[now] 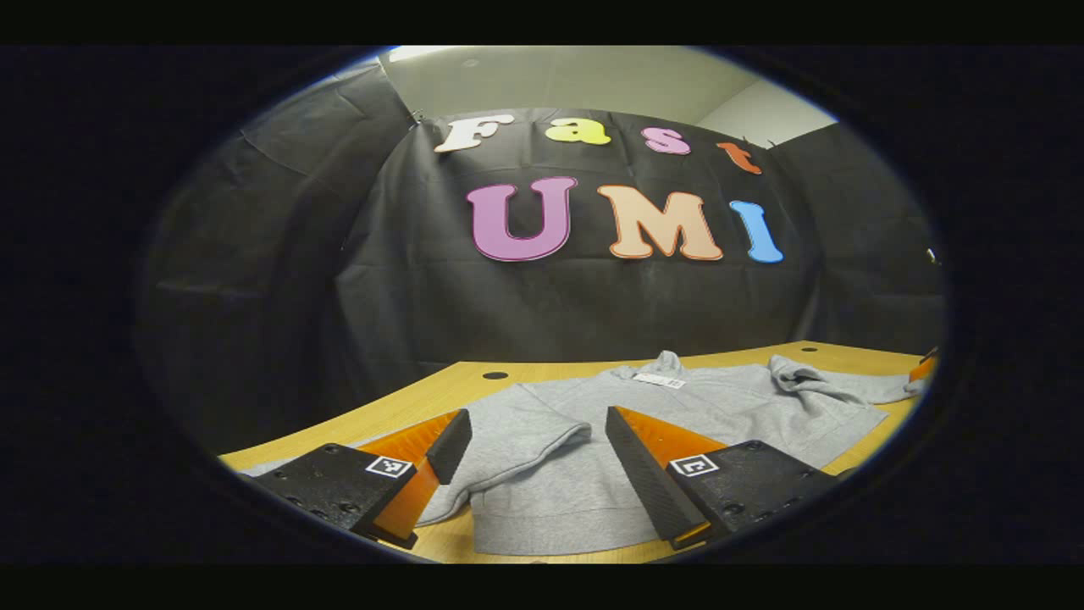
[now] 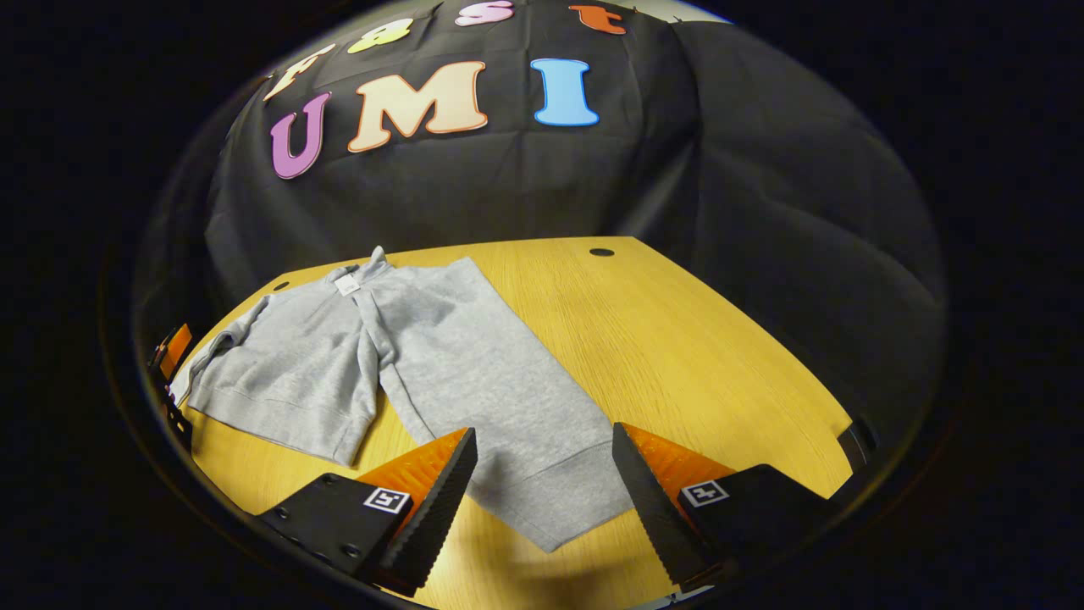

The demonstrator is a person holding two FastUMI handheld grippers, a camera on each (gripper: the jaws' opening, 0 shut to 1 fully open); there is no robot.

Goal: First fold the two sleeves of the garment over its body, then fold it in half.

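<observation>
Wooden table (image 2: 694, 339), light grain, curved front edge. Two small dark round holes in the top near the back edge, one toward each far corner (image 2: 601, 252) (image 2: 280, 286). One item lies directly on it: a grey garment (image 2: 474, 373), spread mostly flat, collar toward the back wall, hem toward the front edge. One sleeve (image 2: 296, 381) lies out to the side, rumpled. Bare wood beside it.
</observation>
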